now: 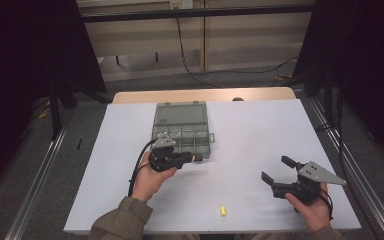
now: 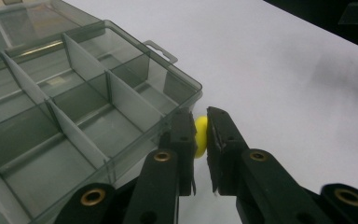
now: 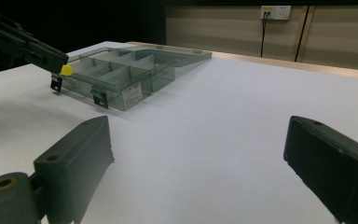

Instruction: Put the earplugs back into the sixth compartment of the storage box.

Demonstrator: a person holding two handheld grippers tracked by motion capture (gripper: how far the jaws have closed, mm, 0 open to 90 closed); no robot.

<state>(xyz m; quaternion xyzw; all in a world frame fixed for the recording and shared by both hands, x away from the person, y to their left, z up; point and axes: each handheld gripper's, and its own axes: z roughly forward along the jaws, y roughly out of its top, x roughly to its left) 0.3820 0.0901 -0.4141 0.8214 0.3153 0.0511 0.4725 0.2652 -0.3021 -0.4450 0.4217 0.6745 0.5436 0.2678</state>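
Note:
A small yellow piece (image 2: pixel 200 138) sits pinched between the jaws of my left gripper (image 2: pixel 201 120), which is shut on it just off the near right corner of a clear grey compartment box (image 2: pixel 79 107). In the high view, the left gripper (image 1: pixel 195 158) lies at the box's (image 1: pixel 180 131) front edge. From the right gripper view, the held yellow piece (image 3: pixel 66 70) hovers beside the box (image 3: pixel 121 74). My right gripper (image 1: pixel 276 170) rests open at the table's right front, with nothing between its jaws (image 3: pixel 198 154). A second yellow piece (image 1: pixel 223 210) lies on the white sheet near the front edge.
The box's lid (image 1: pixel 181 113) lies open flat behind it, and its compartments look empty. The white sheet (image 1: pixel 260 130) covers the table; a wooden edge (image 1: pixel 205 94) shows at the back. Metal rails (image 1: pixel 35 180) run along both sides.

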